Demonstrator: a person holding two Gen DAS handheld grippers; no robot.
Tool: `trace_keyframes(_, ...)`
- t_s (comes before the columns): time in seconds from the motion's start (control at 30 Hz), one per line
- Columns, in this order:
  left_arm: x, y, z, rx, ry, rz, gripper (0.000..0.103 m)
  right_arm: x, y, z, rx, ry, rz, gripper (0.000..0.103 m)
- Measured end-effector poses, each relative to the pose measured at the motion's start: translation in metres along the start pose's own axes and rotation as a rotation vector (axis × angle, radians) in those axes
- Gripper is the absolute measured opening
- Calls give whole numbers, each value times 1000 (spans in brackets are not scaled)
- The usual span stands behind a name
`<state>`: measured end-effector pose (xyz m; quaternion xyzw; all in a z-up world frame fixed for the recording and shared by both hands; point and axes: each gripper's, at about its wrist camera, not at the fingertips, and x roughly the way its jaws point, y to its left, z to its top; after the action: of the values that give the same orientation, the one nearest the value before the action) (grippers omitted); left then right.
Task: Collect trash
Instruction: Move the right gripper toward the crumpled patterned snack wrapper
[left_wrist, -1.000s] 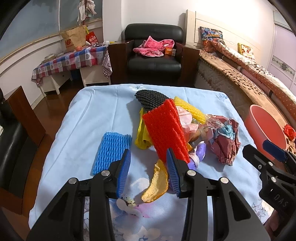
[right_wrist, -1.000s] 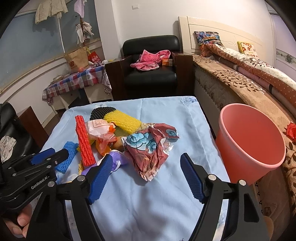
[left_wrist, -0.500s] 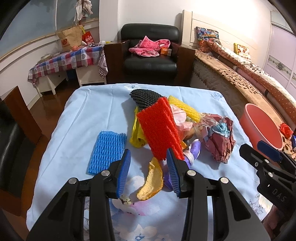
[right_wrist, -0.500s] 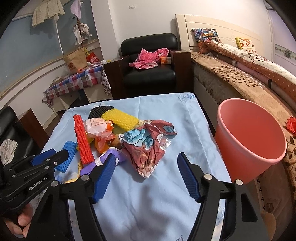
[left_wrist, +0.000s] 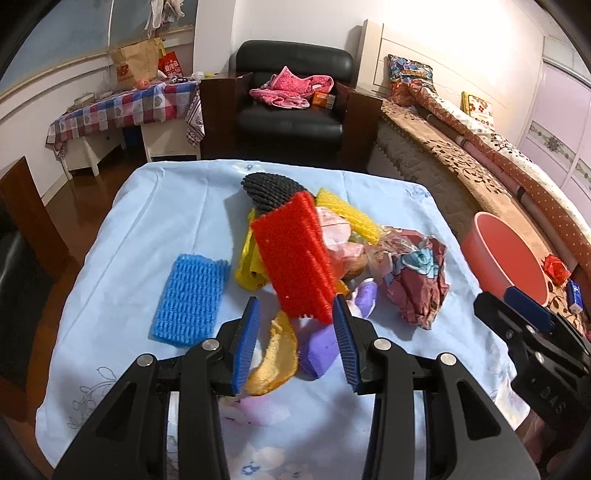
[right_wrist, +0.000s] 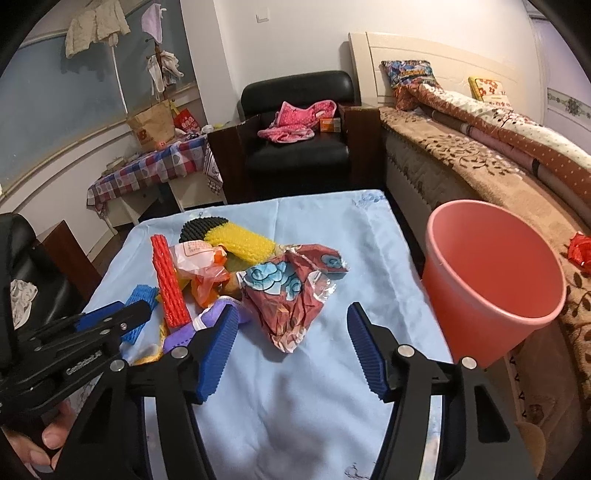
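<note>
A pile of trash lies on the light blue tablecloth (left_wrist: 155, 206): a red foam net (left_wrist: 295, 258), black foam net (left_wrist: 269, 192), yellow foam net (left_wrist: 347, 210), blue foam net (left_wrist: 190, 295), a crumpled dark red wrapper (left_wrist: 413, 280), a purple piece (left_wrist: 325, 347) and an orange peel (left_wrist: 277, 354). My left gripper (left_wrist: 295, 343) is open just in front of the red net's near end, not touching it. My right gripper (right_wrist: 291, 354) is open, near the red wrapper (right_wrist: 291, 295). A pink bin (right_wrist: 491, 280) stands at the table's right.
A black armchair (left_wrist: 291, 107) with pink clothes stands beyond the table. A bed with patterned bedding (right_wrist: 498, 147) runs along the right behind the bin. A checked side table (left_wrist: 122, 110) is at the back left. A dark chair (left_wrist: 26, 221) stands at the table's left.
Both grippers have pulled back and risen a little, so the pile sits farther away. Both stay open and nothing was picked up.
</note>
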<state>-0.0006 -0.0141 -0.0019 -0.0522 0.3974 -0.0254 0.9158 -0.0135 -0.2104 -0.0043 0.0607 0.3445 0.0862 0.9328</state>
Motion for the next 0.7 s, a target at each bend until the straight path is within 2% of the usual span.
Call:
trace_keyframes(0.4,0,-17,3,10,11,-7,41,-21,-8,-5,-10,-17,-14,61)
trace_keyframes(0.7,4,-16,3,-4,26,-7,41,-17,-9,-7,-10,3,-1,61)
